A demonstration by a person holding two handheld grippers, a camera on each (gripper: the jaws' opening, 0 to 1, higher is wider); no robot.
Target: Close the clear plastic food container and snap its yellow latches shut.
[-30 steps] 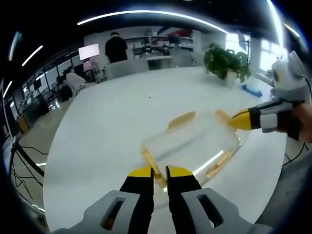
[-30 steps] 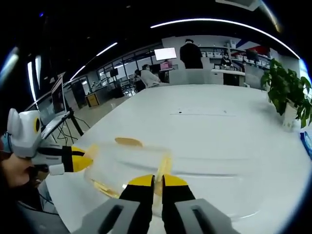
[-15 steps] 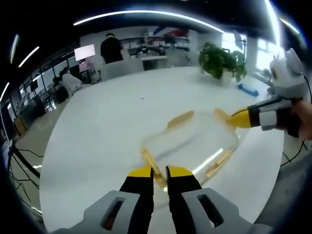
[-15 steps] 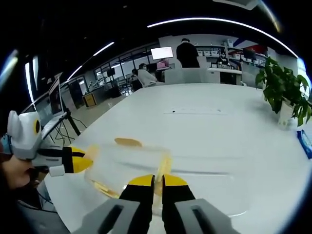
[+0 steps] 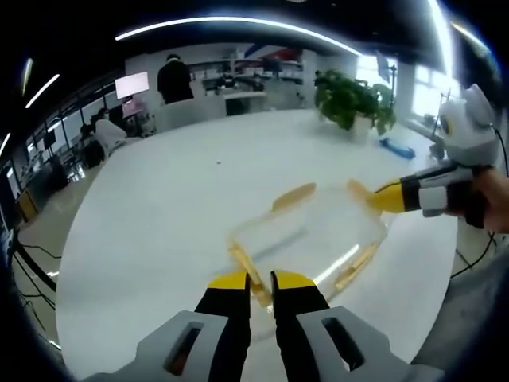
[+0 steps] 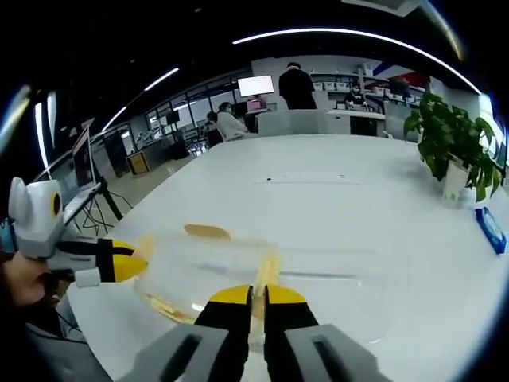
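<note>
In the left gripper view, the left gripper [image 5: 260, 280] comes up from the bottom of the frame. Its two yellow tips are almost together, pinching a yellow latch [image 5: 242, 263] at the near end of the clear plastic food container [image 5: 310, 239]. The container sits a little right of the middle, with the lid on top. The right gripper [image 5: 380, 196] comes in from the right edge, and its tips touch the far end latch [image 5: 359, 191]. Two more latches stick out flat along the sides, so I think the snapping step is under way. Next, each latch needs a firm push down until it clicks.

The container rests on a big round white table [image 5: 159, 207]. A green plant [image 5: 350, 99] stands at the upper right.

In the right gripper view, the right gripper [image 6: 258, 296] rises from the bottom, tips nearly closed on an end latch [image 6: 266, 274]. The left gripper [image 6: 131, 261] is at the left edge. The room behind is an office with a bright screen [image 6: 256, 85] and a person [image 6: 296, 86] at the top.
</note>
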